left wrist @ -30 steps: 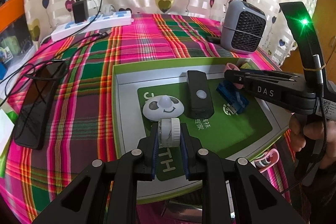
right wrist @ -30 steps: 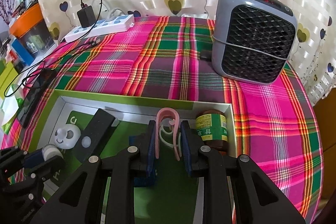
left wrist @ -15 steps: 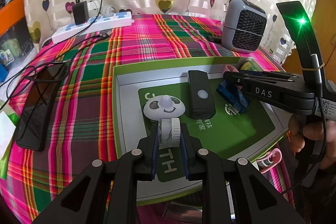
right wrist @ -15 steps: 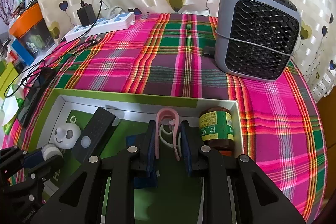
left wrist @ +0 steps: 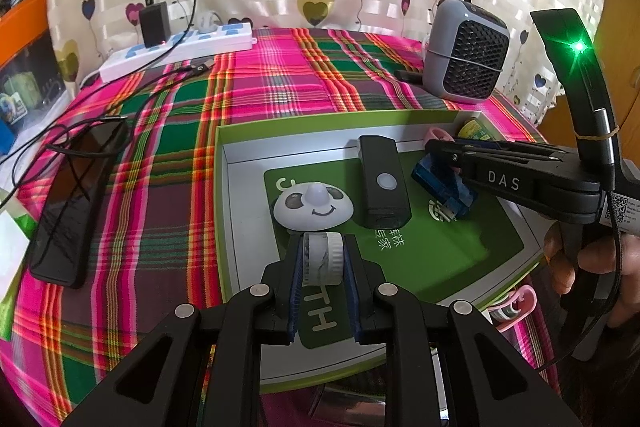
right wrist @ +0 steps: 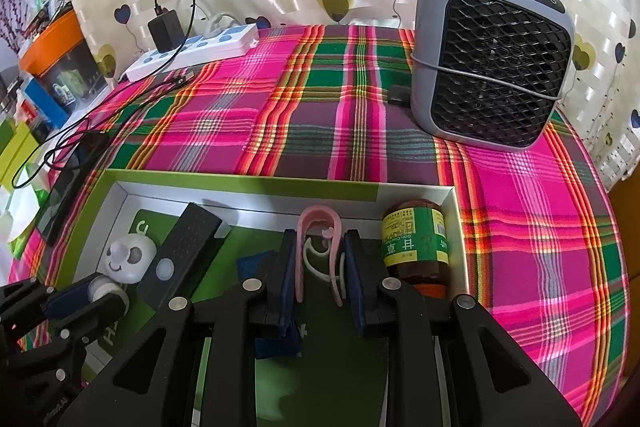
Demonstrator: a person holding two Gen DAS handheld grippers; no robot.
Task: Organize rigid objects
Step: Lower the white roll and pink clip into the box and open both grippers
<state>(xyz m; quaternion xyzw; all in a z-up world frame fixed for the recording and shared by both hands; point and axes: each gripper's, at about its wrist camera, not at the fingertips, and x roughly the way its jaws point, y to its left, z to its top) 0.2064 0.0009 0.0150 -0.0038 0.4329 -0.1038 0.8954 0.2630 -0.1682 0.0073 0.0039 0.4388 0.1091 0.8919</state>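
Note:
A green-rimmed box [left wrist: 224, 163] [right wrist: 240, 181] lies on the plaid cloth. My left gripper [left wrist: 323, 263] is shut on a small white cap [left wrist: 322, 258] over the box's near left part, just in front of a white panda-face toy [left wrist: 312, 207] [right wrist: 128, 259]. My right gripper [right wrist: 318, 259] is shut on a pink clip [right wrist: 316, 227] near the box's back wall. A black remote-like bar [left wrist: 382, 183] [right wrist: 180, 251], a blue block [left wrist: 444, 183] and a brown bottle with a green label [right wrist: 416, 243] lie inside the box.
A grey fan heater [right wrist: 492, 67] [left wrist: 466, 67] stands at the back right. A white power strip [left wrist: 176, 51] with a black charger sits at the back left, and cables trail to a black phone [left wrist: 76, 203]. Another pink clip [left wrist: 516, 307] lies by the box's near right corner.

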